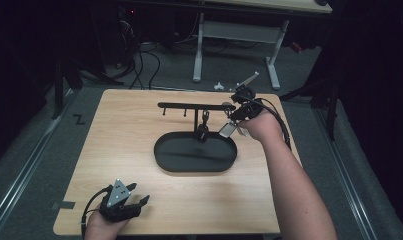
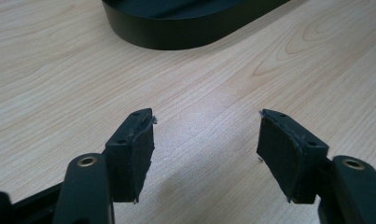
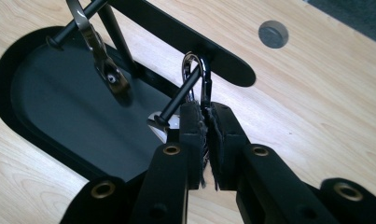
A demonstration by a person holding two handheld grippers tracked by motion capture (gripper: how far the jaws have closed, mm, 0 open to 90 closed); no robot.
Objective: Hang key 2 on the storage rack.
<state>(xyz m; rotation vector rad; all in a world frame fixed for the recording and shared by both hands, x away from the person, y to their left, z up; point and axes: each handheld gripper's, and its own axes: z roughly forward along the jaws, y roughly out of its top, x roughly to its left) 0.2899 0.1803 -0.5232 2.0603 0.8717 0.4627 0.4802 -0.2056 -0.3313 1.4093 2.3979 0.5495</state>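
Note:
A black stand has an oval tray base (image 1: 174, 159) and a cross bar (image 1: 189, 105) with several pegs. My right gripper (image 1: 237, 112) is at the bar's right end, shut (image 3: 205, 109) on a metal key ring (image 3: 198, 70) that loops around the end peg (image 3: 178, 100). A pale tag (image 1: 227, 130) hangs below the gripper. Another metal clip (image 3: 101, 56) hangs from a middle peg (image 1: 204, 125) over the tray. My left gripper (image 1: 131, 202) rests low at the table's front left, open (image 2: 206, 135), with nothing between its pads.
The wooden table (image 1: 124, 145) ends just in front of the left gripper. The tray's dark wall (image 2: 176, 35) lies well ahead of the left jaws. A round hole (image 3: 273, 33) sits in the tabletop beyond the bar. Desk legs and cables stand on the floor behind.

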